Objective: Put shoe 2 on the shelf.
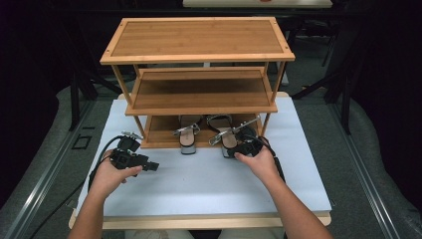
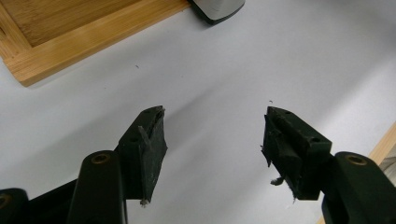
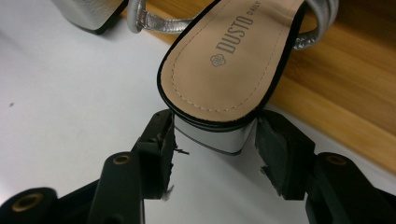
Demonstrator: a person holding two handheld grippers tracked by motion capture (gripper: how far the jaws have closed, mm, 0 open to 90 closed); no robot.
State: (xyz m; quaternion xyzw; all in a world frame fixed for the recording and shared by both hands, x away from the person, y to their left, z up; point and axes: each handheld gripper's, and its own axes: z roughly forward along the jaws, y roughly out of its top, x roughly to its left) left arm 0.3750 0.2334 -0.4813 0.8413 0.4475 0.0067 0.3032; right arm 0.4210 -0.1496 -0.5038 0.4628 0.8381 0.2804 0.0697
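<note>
Right gripper view: right tongs straddling the block heel of the right sandal, pads at its sides, not visibly clamped — heel overhanging the bottom shelf onto the tabletop. Best squeezed squarely, low on the heel. Left tongs agape, empty.

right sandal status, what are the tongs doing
Right tongs closing around the right sandal's silver block heel, firm grip unconfirmed. Left tongs open over bare white table. Sandal's front on the rack's bottom shelf; nothing blocking.
</note>
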